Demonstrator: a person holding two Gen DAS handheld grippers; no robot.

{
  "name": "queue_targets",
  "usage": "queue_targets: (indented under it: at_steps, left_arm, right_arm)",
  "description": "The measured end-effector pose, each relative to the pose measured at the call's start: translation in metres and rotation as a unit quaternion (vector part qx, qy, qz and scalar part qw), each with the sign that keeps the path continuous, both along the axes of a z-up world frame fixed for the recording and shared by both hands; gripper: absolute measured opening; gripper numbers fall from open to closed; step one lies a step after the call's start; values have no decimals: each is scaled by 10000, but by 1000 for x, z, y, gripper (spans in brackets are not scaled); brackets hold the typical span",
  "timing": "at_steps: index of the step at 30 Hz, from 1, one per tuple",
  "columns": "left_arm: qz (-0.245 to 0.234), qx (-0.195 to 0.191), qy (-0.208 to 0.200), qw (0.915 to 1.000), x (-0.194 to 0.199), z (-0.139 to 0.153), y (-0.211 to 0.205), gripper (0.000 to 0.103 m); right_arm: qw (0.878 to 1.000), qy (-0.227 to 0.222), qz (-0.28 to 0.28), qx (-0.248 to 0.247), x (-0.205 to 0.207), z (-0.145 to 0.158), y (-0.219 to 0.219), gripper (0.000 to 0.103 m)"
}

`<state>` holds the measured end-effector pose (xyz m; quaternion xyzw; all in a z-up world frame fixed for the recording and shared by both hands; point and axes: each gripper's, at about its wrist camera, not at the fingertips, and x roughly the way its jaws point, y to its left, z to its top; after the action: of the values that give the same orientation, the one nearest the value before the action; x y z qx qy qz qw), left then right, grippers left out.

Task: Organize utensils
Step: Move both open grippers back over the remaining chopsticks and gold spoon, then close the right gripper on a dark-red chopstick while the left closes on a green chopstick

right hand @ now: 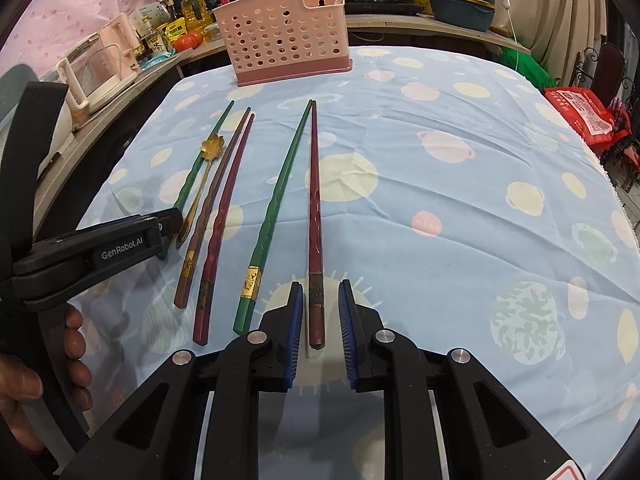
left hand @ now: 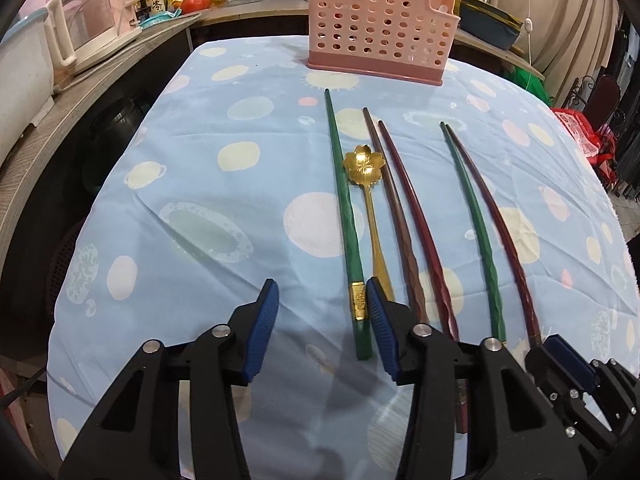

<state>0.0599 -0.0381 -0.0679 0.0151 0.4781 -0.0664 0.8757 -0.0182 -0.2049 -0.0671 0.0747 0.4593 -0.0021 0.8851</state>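
Several chopsticks and a gold flower-bowl spoon (left hand: 363,164) lie side by side on the blue spotted tablecloth (left hand: 200,184). My left gripper (left hand: 322,284) is open over the near end of the leftmost green chopstick (left hand: 340,200), which lies close to the right pad without being pinched. My right gripper (right hand: 321,286) is open too. Its narrow-set pads flank the end of the rightmost dark red chopstick (right hand: 314,200), with gaps on both sides. A second green chopstick (right hand: 276,200) lies just left of it. The pink perforated utensil basket (left hand: 380,28) stands upright at the table's far edge.
A brown chopstick (left hand: 398,216) and another dark red one (left hand: 414,216) lie right of the spoon. A counter with a kettle (left hand: 92,28), bottles and pots runs along the left and back. Red bags (right hand: 588,116) sit off the table's right side. A hand (right hand: 76,344) holds the left gripper.
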Motion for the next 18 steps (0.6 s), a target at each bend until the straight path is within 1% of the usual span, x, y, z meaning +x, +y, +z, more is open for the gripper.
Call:
queue_targets:
  at_steps: [1, 2, 3, 4, 5, 6, 7, 12, 18]
  left_arm:
    - [-14, 23, -17, 10000, 0, 0, 0, 40]
    - [-26, 36, -34, 10000, -1, 0, 0, 35]
    - [-29, 45, -43, 10000, -1, 0, 1, 32]
    - [-36, 39, -45, 10000, -2, 1, 2, 26]
    - [-42, 17, -40, 10000, -2, 1, 3, 15]
    - [-48, -25, -23, 10000, -2, 2, 6, 10]
    - [-63, -88, 10, 9999, -2, 2, 8, 8]
    - [-63, -182, -9, 9998, -8, 9, 15, 7]
    - [-83, -194, -121, 9997, -16, 29, 21, 7]
  right_arm:
    - [10000, -1, 0, 1, -1, 0, 0, 17]
    - [10000, -4, 1, -8, 0, 0, 0, 16]
    - [10000, -10, 1, -21, 0, 0, 0, 16]
    - [10000, -14, 0, -28, 0, 0, 0, 14]
    - [10000, -13, -1, -26, -1, -1, 0, 10]
    - [10000, -8, 3, -14, -1, -1, 0, 8]
    - [10000, -13, 1, -10, -1, -1, 0, 7]
    - [9999, -109, -8, -48, -6, 4, 2, 7]
    - [9991, -418, -27, -6, -12, 29, 1, 7]
